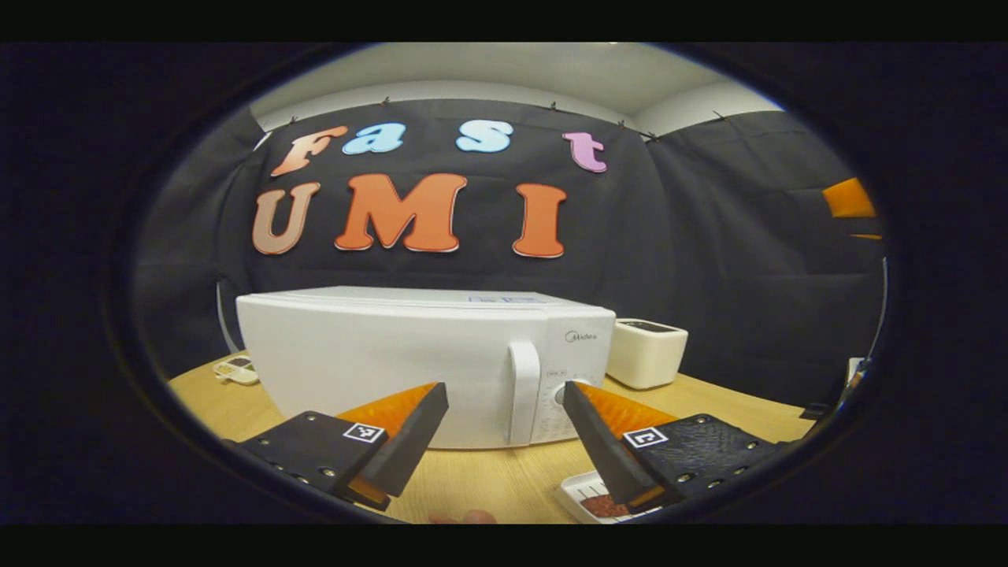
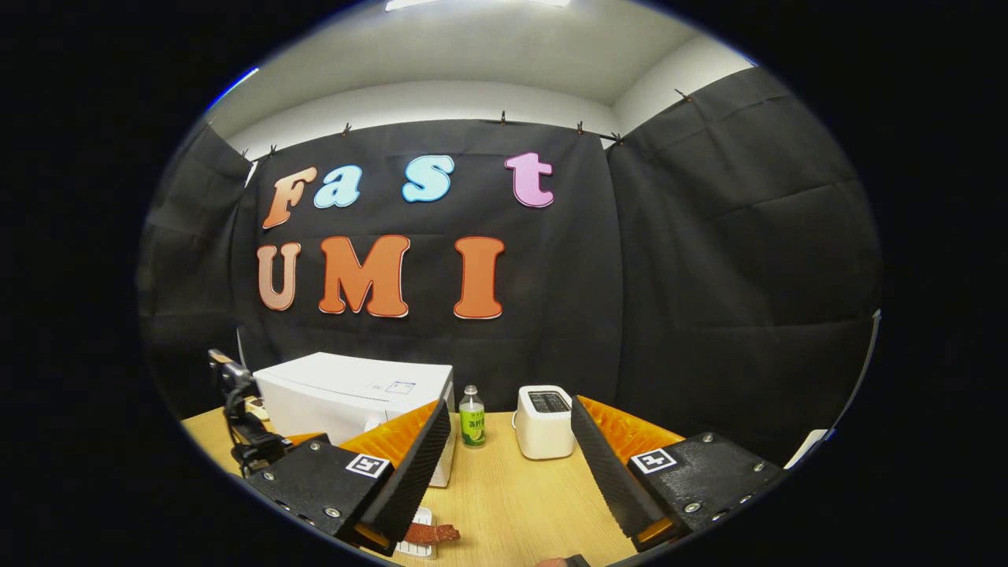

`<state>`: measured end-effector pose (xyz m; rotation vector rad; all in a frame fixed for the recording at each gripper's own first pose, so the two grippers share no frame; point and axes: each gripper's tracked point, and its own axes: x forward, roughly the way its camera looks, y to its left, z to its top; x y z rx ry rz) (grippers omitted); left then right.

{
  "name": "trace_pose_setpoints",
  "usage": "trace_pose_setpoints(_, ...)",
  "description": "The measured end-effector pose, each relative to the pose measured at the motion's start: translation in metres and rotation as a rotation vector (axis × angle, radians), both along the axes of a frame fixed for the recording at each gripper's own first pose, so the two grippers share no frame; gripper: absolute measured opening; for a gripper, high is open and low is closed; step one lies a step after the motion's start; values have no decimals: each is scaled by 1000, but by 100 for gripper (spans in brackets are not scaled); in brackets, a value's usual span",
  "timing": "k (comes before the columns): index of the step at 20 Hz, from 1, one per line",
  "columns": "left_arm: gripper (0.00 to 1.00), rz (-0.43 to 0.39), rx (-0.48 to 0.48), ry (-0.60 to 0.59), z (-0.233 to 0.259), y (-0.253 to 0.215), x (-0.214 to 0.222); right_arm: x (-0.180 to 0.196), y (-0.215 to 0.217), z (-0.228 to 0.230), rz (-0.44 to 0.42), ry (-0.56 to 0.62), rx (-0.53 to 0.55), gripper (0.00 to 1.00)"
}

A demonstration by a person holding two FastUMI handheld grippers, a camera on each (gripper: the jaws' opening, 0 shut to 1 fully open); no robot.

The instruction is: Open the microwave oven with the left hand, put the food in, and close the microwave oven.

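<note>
A white microwave oven (image 1: 409, 362) stands shut on the wooden table, its vertical handle (image 1: 524, 394) near its right side. My left gripper (image 1: 504, 402) hovers open just in front of that handle, nothing between its fingers. A small white tray holding reddish-brown food (image 1: 598, 500) lies on the table below the right finger. In the right gripper view the microwave (image 2: 354, 394) sits farther off at the left. My right gripper (image 2: 510, 421) is open and holds nothing. The food on its tray (image 2: 429, 534) lies under its left finger. The other gripper's camera rig (image 2: 240, 421) shows at the left.
A white toaster (image 2: 543, 421) stands to the right of the microwave, with a small green-labelled bottle (image 2: 472, 417) between them. A small white object (image 1: 236, 370) lies at the table's left, behind the microwave. The wooden table (image 2: 512, 488) spreads between the appliances and the grippers.
</note>
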<state>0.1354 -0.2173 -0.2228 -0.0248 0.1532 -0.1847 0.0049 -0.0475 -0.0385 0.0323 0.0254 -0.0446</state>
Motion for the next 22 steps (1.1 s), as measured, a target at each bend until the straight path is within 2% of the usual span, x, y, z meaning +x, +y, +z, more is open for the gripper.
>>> trace_pose_setpoints(6, 93, 50, -26, 22, -31, -3, 40, 8, -12, -9, -11, 12, -36, 96)
trace_pose_setpoints(8, 94, 94, -13, 37, -43, 6, 49, 12, -12, -14, -6, 20, -34, 96)
trace_pose_setpoints(9, 84, 89, -24, 46, -46, 0, 50, 13, -10, -16, 0, 21, -31, 100)
trace_pose_setpoints(10, 74, 87, -21, 48, -45, -4, 49, 14, -9, -17, 4, 22, -28, 96)
trace_pose_setpoints(11, 73, 63, -6, 45, -44, -12, 48, 16, -9, -19, 6, 25, -25, 96)
trace_pose_setpoints(13, 45, 41, 60, 9, -43, -22, 47, 17, -12, -22, -1, 31, -20, 96)
trace_pose_setpoints(14, 25, 43, 80, -14, -45, -20, 48, 17, -13, -24, -6, 30, -16, 96)
trace_pose_setpoints(16, 27, 22, 61, -21, -49, -21, 48, 15, -16, -25, -15, 27, -3, 96)
trace_pose_setpoints(17, 10, -2, 55, -15, -48, -21, 48, 15, -17, -26, -18, 27, 4, 96)
trace_pose_setpoints(18, 20, -22, 41, -6, -47, -20, 45, 15, -17, -28, -21, 28, 13, 96)
trace_pose_setpoints(19, 4, -36, 19, 0, -45, -20, 34, 15, -17, -29, -21, 28, 21, 96)
trace_pose_setpoints(20, 10, -62, 16, -19, -43, -19, 23, 14, -17, -29, -19, 23, 29, 96)
trace_pose_setpoints(22, 9, -119, 20, -51, -36, -15, -3, 15, -16, -30, -19, 13, 43, 96)
